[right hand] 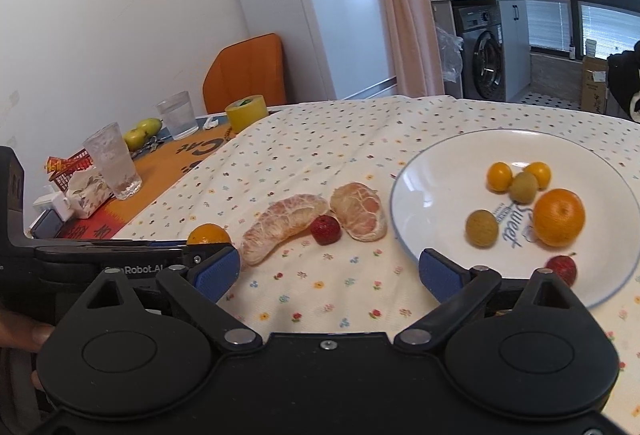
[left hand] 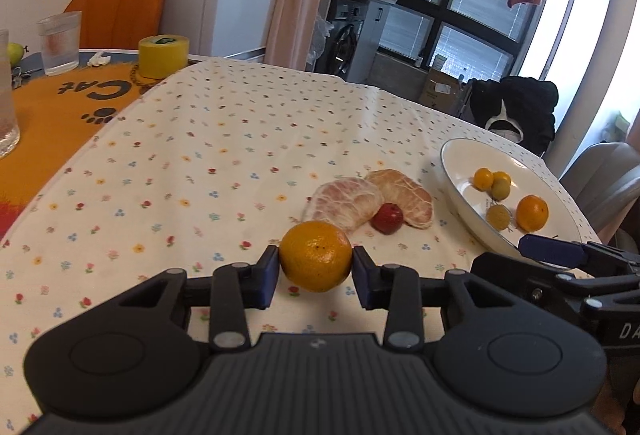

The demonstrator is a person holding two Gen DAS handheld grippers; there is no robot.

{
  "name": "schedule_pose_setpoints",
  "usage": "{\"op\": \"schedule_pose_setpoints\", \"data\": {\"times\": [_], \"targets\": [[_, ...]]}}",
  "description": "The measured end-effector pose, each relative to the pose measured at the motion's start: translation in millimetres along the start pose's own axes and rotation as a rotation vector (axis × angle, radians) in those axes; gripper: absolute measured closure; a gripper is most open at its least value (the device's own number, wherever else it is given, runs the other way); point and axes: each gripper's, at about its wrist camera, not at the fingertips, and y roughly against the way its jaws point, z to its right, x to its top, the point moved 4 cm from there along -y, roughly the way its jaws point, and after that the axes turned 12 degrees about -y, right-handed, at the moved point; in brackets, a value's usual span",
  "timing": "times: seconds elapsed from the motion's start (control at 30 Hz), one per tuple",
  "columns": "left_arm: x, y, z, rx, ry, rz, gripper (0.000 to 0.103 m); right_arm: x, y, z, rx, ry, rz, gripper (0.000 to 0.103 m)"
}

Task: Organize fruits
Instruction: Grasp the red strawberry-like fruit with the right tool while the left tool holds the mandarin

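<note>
Glossy plate (right hand: 408, 191), matt floral cloth (left hand: 240, 139)

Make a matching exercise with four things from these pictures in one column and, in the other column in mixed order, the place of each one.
Things:
1. mandarin
2. larger orange
3. small red fruit
4. yellow tape roll

Places:
A. on the white plate
B. on the orange cat mat
C. between the pads of the left gripper
D. on the cloth, between the two peeled pomelo pieces

Pairs: 1-C, 2-A, 3-D, 4-B
</note>
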Motion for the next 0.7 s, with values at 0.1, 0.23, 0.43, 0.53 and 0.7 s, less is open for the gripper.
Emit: {"op": "schedule_pose_setpoints", "data": {"times": [0.1, 0.23, 0.43, 0.53, 0.7], "targets": [[-0.4, 3.3, -6.0, 0.008, 0.01, 0.003, 0.066, 2.0, -5.8, -4.6, 0.009, 0.007, -0.011, 0.015], [-0.4, 6.8, -14.2, 0.019, 0.023, 0.008, 0.066, 3.2, -14.3, -10.5, 0.013, 0.031, -0.021, 0.021], [0.7, 8.5, -26.4, 0.04, 0.049, 0.015, 0.066, 4.7, -28.6, -15.2, 0.006, 0.061, -0.044, 0.033], [0.8, 8.9, -30.7, 0.049, 0.058, 0.017, 0.066, 6.6, -35.4, -17.1, 0.001, 0.076, -0.052, 0.038], [0.7, 9.0, -36.4, 0.059, 0.07, 0.017, 0.066, 11.0, -47.2, -19.2, -0.018, 0.098, -0.063, 0.047]]}}
